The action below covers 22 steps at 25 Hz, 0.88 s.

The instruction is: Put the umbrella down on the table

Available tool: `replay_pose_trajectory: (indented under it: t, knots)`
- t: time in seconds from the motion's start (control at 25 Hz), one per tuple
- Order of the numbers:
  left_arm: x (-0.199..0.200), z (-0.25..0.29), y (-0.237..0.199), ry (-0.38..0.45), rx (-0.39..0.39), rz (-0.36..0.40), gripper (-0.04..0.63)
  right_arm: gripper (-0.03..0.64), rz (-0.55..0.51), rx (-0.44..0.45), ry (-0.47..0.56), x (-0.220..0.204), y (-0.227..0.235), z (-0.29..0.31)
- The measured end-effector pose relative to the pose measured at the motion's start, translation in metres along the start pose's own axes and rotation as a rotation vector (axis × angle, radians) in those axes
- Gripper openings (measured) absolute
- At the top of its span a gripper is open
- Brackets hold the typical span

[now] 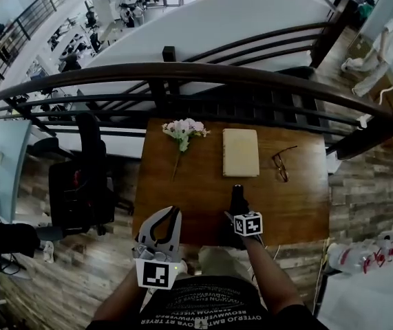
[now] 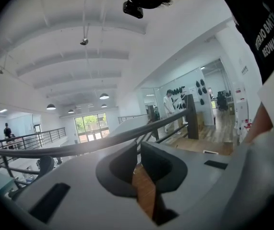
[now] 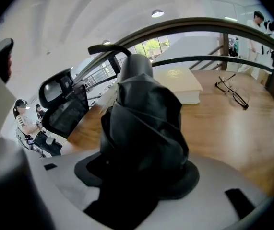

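Note:
The black folded umbrella [image 1: 237, 200] is clamped between the jaws of my right gripper [image 1: 237, 215], which is shut on it over the near edge of the wooden table [image 1: 299, 205]. In the right gripper view the umbrella [image 3: 146, 119] fills the middle and points toward the far side of the table [image 3: 232, 133], tilted down. My left gripper [image 1: 173, 215] sits at the near left of the table with its jaw tips together and nothing between them. The left gripper view looks across its jaws [image 2: 139, 164] at the railing.
On the table lie a bunch of pink flowers [image 1: 184, 128], a cream book [image 1: 241, 152] and a pair of glasses [image 1: 281, 163]. A dark railing [image 1: 182, 71] runs behind the table. A black office chair [image 1: 79, 177] stands to the left.

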<state>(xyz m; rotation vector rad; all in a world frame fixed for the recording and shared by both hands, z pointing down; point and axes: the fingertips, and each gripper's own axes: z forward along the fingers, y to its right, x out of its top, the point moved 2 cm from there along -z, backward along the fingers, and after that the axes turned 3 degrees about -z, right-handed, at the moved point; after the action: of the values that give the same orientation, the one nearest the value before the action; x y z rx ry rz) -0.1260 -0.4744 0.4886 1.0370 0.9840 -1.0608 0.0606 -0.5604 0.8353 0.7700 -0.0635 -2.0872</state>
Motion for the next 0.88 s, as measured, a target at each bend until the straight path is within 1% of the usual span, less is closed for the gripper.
replay_pose_trajectory:
  t: [0.08,0.16,0.2,0.24,0.28,0.4,0.52,0.6,0.68,0.76,0.84,0.88]
  knots:
    - [0.000,-0.001,0.001,-0.005,0.005,-0.002,0.044,0.276,0.019,-0.020,-0.034,0.001,0.006,0.010]
    - [0.001,-0.002,0.000,-0.008,0.006,0.009,0.044,0.287,0.029,-0.021,-0.071,0.001,0.008,0.020]
    - [0.002,-0.003,0.000,-0.009,0.005,0.015,0.044,0.304,0.031,-0.018,-0.087,-0.001,0.009,0.024]
    - [0.002,-0.005,0.000,-0.009,0.005,0.016,0.044,0.346,0.031,-0.016,-0.099,-0.004,0.009,0.026]
    - [0.002,-0.008,-0.001,-0.008,0.007,0.012,0.044,0.365,0.031,-0.017,-0.100,-0.005,0.009,0.026]
    - [0.000,-0.016,-0.002,-0.007,0.017,-0.006,0.044,0.371,0.025,-0.026,-0.052,0.001,0.008,0.012]
    - [0.004,-0.025,-0.004,0.005,0.022,-0.006,0.044,0.370,-0.002,-0.025,0.006,0.011,0.002,-0.010]
    - [0.007,-0.034,-0.006,0.010,0.034,-0.026,0.044,0.370,-0.043,-0.007,0.059,0.018,-0.008,-0.030]
    - [0.011,-0.043,-0.010,0.018,0.047,-0.049,0.044,0.361,-0.100,0.004,0.140,0.027,-0.024,-0.056]
    - [0.018,-0.052,-0.015,0.044,0.050,-0.060,0.044,0.263,-0.160,-0.028,0.239,0.038,-0.037,-0.088]
    - [0.024,-0.061,-0.017,0.072,0.048,-0.073,0.044,0.151,-0.213,-0.100,0.338,0.049,-0.046,-0.123]
    - [0.027,-0.066,-0.017,0.081,0.045,-0.078,0.044,0.082,-0.231,-0.135,0.391,0.054,-0.051,-0.142]
